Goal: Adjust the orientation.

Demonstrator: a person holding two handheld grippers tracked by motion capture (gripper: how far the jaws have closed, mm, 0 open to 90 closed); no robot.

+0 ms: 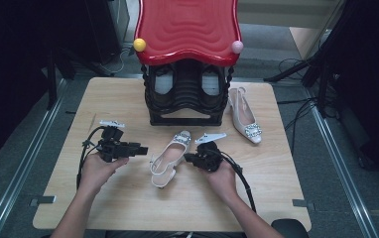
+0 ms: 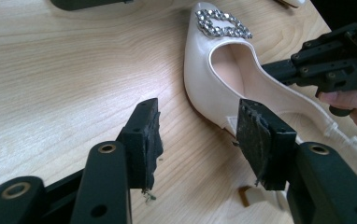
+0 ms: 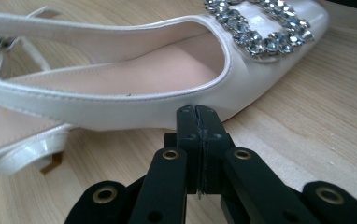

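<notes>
A white slingback shoe with a rhinestone buckle lies mid-table, toe pointing away from the person. My left gripper sits just left of it, aimed at its side. In the left gripper view its jaws stand open with bare wood between them, and the shoe lies just beyond the right jaw. My right gripper is at the shoe's right side. In the right gripper view its jaws are shut with nothing between them, the tips close against the shoe's side wall below the buckle.
A black shoe rack with a red wavy top stands at the table's far edge, dark shoes inside it. A matching white shoe lies to its right. A yellow ball and a pink ball sit on the top's corners.
</notes>
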